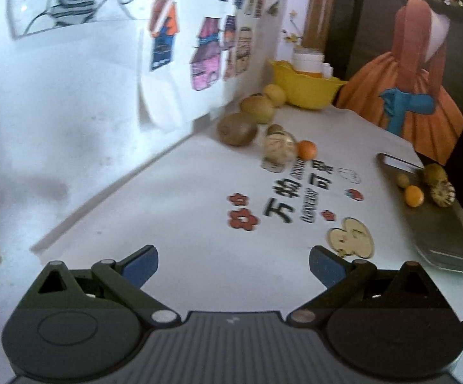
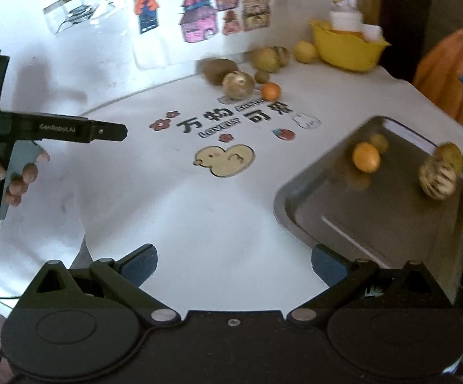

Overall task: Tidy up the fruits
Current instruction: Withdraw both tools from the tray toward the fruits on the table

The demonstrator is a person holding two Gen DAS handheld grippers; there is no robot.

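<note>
Both claws empty, jaws spread: left claw (image 1: 233, 267), right claw (image 2: 234, 264). Metal tray (image 2: 343, 211) holds four fruits. Loose orange (image 2: 270, 91) sits on counter (image 2: 218, 211) near wall. Best approach: low, jaws straddling orange, close gently.

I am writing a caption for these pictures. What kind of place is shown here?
Probably a room in a home, not a lab. A white table with a cartoon duck print, coloured house drawings on the wall, and a yellow bowl beside loose fruit suggest this.
</note>
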